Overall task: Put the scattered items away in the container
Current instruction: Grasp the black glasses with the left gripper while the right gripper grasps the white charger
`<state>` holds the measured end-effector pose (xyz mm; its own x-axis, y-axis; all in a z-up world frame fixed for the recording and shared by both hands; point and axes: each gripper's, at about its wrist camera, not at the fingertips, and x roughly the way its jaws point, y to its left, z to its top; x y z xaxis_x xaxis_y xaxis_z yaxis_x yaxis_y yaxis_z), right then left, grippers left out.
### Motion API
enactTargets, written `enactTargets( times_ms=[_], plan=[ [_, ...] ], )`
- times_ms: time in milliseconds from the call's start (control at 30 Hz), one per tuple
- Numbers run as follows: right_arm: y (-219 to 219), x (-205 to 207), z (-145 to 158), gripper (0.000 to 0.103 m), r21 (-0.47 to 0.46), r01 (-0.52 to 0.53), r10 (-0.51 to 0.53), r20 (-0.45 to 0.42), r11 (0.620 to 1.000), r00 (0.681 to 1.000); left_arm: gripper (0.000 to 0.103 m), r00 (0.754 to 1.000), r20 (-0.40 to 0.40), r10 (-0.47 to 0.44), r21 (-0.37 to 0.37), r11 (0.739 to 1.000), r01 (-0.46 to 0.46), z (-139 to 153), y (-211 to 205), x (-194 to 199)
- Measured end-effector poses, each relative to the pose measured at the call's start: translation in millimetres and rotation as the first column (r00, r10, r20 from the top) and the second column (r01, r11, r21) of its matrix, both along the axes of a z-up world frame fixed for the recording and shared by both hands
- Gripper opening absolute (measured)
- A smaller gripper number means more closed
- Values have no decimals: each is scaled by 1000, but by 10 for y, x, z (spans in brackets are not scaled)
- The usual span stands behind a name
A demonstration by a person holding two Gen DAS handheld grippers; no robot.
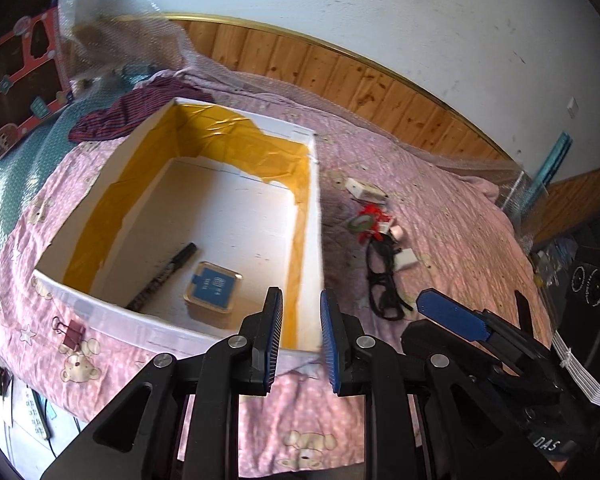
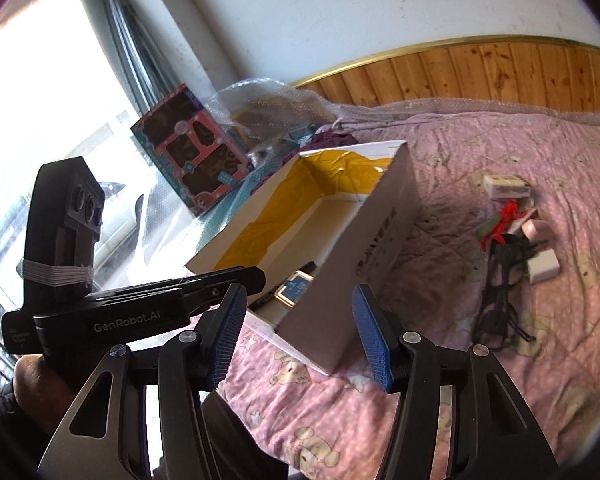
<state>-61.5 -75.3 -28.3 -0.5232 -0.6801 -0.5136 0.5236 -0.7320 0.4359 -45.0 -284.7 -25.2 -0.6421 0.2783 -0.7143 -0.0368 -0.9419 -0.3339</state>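
I hold my left gripper (image 1: 300, 312) over the near right corner of the white box (image 1: 100, 312), its blue-padded jaws a narrow gap apart with nothing between them. My right gripper (image 2: 298, 320) sits beside it, jaws spread wide and also empty, pointed at the outside of the box's near wall. The box lies open on the pink bear-print quilt (image 1: 440, 216), its inner walls lined with yellow tape (image 1: 220, 132). Two things already rest on its floor: a black marker (image 1: 168, 276) lying along the left wall, and a small square case with a blue top (image 1: 213, 286) near the front. To the right of the box, on the quilt, the rest of the clutter lies in a loose line: a small white carton (image 1: 362, 190) farthest from me, then a red and green tangle (image 1: 366, 222) that I cannot make out, a small pinkish roll (image 1: 398, 233), a white block (image 1: 406, 258), and nearest me a pair of black-framed glasses (image 1: 384, 288), touching the white block. A pink binder clip (image 1: 73, 332) lies on the quilt just outside the box's front left corner. Beyond the box a striped cloth (image 1: 140, 110) is bunched against its far corner, and a toy package (image 1: 20, 72) leans at the bed's far left.
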Motion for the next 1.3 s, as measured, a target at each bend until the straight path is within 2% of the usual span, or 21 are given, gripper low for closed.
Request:
enactTargets(
  times_ms=[500, 833, 1100, 1300],
  plan=[
    [918, -108, -300, 58, -67, 179, -173, 83, 982, 981, 26, 983, 31, -183, -55, 981, 184, 18, 1049, -156],
    [1343, -341, -571, 58, -78, 263, -251, 138, 962, 958, 33, 965, 91, -244, -84, 964, 252, -196, 1517, -494],
    [1512, -644, -747, 58, -31, 296, -289, 153, 955, 945, 33, 955, 158, -251, -73, 961, 265, -505, 1750, -905],
    [1504, -968, -870, 58, 63, 300, -306, 140, 952, 942, 33, 953, 199, -229, -68, 967, 247, -760, 1817, -1237]
  ],
)
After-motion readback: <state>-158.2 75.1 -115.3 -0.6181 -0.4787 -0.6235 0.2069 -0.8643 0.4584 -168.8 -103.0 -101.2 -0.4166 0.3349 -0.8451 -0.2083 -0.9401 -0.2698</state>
